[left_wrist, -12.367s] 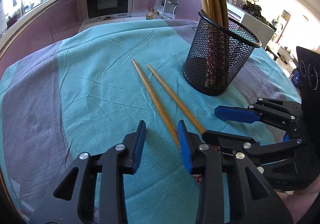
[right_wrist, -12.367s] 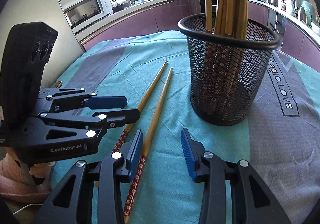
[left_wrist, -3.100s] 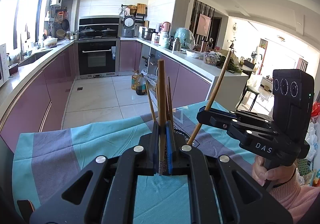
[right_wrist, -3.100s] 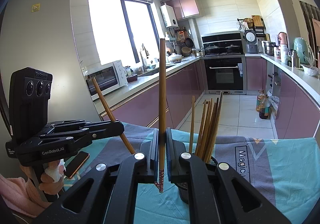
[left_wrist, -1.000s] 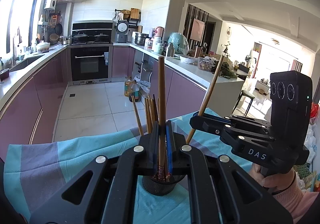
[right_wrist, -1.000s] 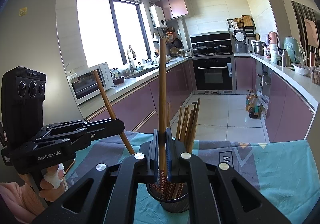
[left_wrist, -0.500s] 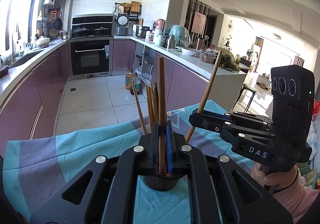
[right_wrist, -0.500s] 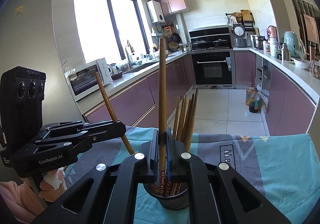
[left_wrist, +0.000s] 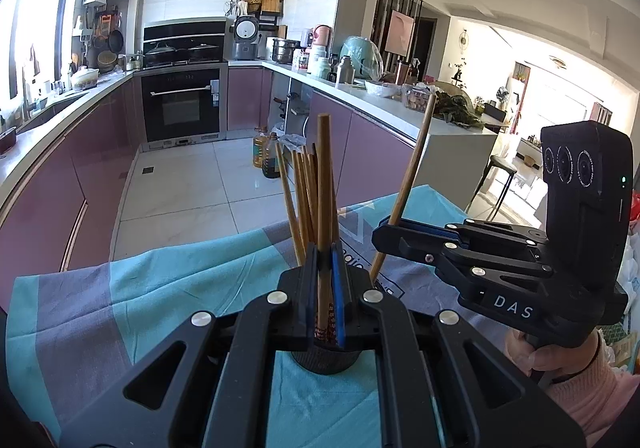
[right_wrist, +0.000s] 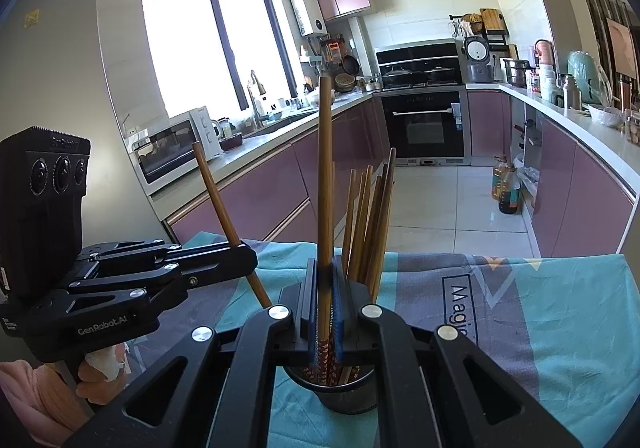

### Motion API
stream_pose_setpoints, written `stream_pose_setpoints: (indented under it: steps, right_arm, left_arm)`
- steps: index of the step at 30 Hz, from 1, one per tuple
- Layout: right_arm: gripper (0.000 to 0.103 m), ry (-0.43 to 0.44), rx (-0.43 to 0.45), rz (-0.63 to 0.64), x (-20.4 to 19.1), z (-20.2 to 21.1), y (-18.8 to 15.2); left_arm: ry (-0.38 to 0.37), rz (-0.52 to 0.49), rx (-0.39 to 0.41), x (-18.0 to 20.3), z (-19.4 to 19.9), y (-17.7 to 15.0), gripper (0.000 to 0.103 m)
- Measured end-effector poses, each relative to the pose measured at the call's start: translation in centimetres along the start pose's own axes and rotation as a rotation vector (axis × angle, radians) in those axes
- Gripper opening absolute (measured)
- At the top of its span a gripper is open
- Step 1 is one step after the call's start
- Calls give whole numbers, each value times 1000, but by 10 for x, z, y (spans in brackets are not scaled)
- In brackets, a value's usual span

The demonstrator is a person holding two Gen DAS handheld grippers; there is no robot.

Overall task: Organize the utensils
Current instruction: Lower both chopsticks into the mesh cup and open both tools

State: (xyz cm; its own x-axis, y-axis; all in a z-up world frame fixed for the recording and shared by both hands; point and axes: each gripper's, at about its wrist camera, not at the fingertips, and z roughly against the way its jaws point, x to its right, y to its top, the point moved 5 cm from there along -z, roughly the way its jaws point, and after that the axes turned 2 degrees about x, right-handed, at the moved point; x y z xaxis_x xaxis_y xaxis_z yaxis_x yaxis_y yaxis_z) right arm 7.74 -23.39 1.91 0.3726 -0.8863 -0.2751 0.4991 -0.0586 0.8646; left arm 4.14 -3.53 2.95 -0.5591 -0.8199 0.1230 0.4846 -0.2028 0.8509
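My left gripper point(left_wrist: 324, 252) is shut on an upright wooden chopstick point(left_wrist: 325, 184). Its patterned lower end hangs over the mouth of the black mesh holder point(left_wrist: 324, 362), which has several chopsticks standing in it. My right gripper point(right_wrist: 325, 262) is likewise shut on an upright chopstick point(right_wrist: 326, 168) directly above the same holder point(right_wrist: 348, 398). Each gripper shows in the other's view: the right gripper point(left_wrist: 382, 236) with its slanted chopstick point(left_wrist: 412, 176), the left gripper point(right_wrist: 248, 258) with its own point(right_wrist: 218, 192). I cannot tell whether either tip is inside the holder.
The holder stands on a table under a teal and grey cloth point(left_wrist: 120, 308), whose far edge drops to the tiled kitchen floor. A person's hands point(left_wrist: 528, 352) point(right_wrist: 100, 364) hold the gripper handles at either side. Purple cabinets and worktops line the room behind.
The holder and its chopsticks look a little nearer in both views. The left gripper has come slightly closer and lower with its chopstick. Both grippers stay shut.
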Motion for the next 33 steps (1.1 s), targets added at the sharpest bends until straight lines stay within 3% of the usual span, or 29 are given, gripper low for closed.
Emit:
stream_pose_setpoints:
  steps: [33]
  right_arm:
    - [6, -5, -74, -15, 4, -29, -16]
  left_arm:
    - [32, 25, -61, -24, -44, -8, 8]
